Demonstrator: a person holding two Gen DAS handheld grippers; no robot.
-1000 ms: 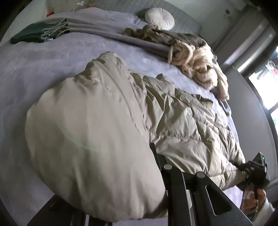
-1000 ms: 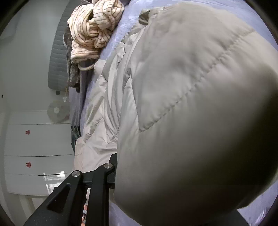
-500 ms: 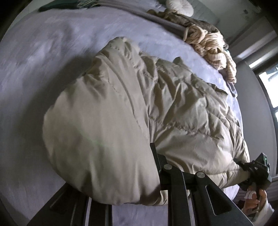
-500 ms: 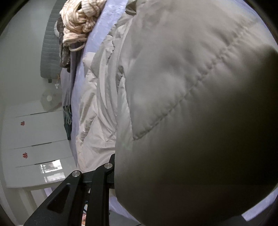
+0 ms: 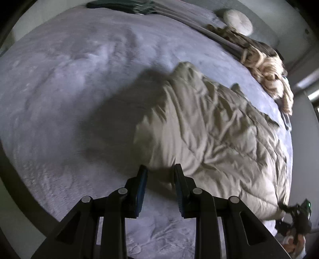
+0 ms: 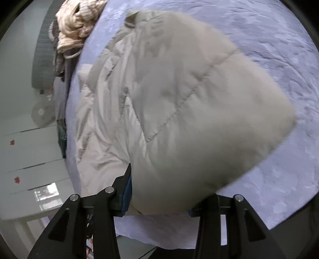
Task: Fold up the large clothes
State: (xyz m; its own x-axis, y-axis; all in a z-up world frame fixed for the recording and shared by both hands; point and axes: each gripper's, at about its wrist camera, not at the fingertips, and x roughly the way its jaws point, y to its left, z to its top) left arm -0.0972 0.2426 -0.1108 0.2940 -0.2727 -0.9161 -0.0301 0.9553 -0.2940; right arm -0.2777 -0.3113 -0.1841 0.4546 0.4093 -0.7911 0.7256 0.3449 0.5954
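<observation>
A beige quilted puffer jacket (image 5: 209,139) lies crumpled across the lilac bed cover (image 5: 69,79). My left gripper (image 5: 159,172) points down at the jacket's near edge. Its jaws are opening, and the hem lies just at the tips without being pinched. In the right wrist view a puffy fold of the jacket (image 6: 189,119) bulges between the jaws of my right gripper (image 6: 161,179). These jaws are opening wide; the right finger is hidden behind the fabric. The right gripper (image 5: 299,215) also shows at the jacket's far corner, held by a hand (image 5: 295,241).
A cream cable-knit sweater (image 5: 265,67) is heaped on a brown garment near the head of the bed, beside a round cushion (image 5: 238,20). A dark green folded garment (image 5: 123,6) lies at the far edge. White drawers (image 6: 30,159) stand beside the bed.
The fold gripped in the left jaws has dropped onto the bed, and both its fingers now show apart. The right jaws have spread and the jacket bulge hangs lower and looser.
</observation>
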